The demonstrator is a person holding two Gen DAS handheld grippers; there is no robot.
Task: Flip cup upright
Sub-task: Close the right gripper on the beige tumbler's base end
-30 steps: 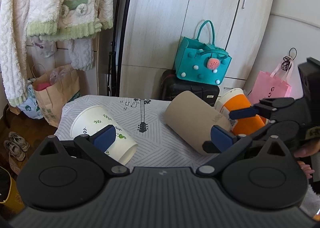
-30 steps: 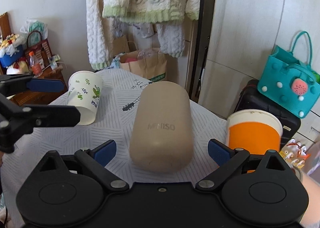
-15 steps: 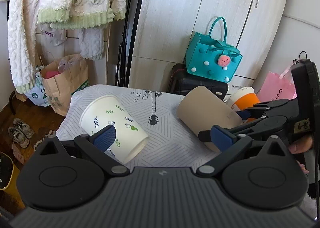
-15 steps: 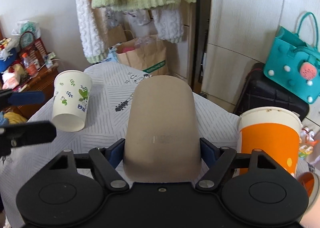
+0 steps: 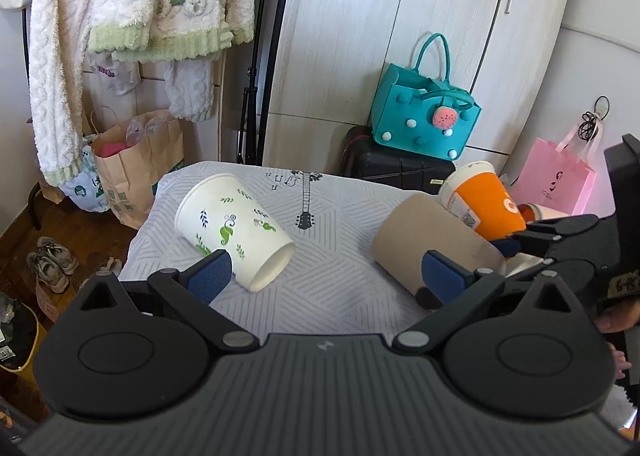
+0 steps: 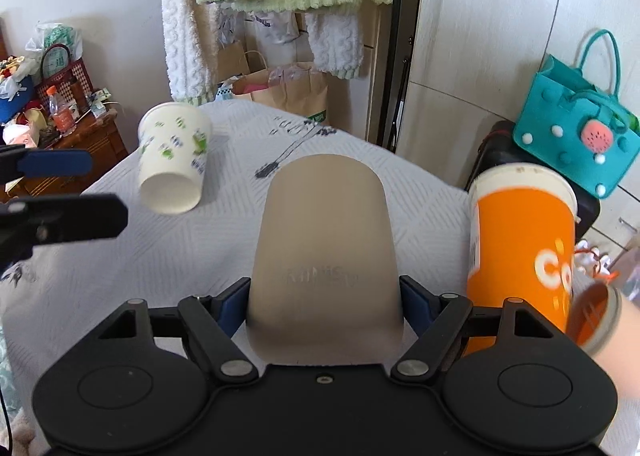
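A tan cup (image 6: 324, 240) lies on its side on the grey patterned tablecloth (image 6: 224, 248), closed end away from me. My right gripper (image 6: 324, 296) is shut on it near its open end, blue pads on both sides. It also shows in the left wrist view (image 5: 428, 240), with the right gripper (image 5: 516, 248) around it. My left gripper (image 5: 326, 272) is open and empty, above the cloth between the tan cup and a white leaf-print paper cup (image 5: 232, 228) that lies on its side.
An orange cup (image 6: 524, 240) stands at the table's right edge, close beside the tan cup. A teal bag (image 5: 424, 119) sits on a black suitcase behind the table. A paper bag (image 5: 136, 159) and shoes (image 5: 52, 264) are on the floor at left.
My right gripper has moved forward and closed on the tan cup. The left gripper has drawn back a little and stays open.
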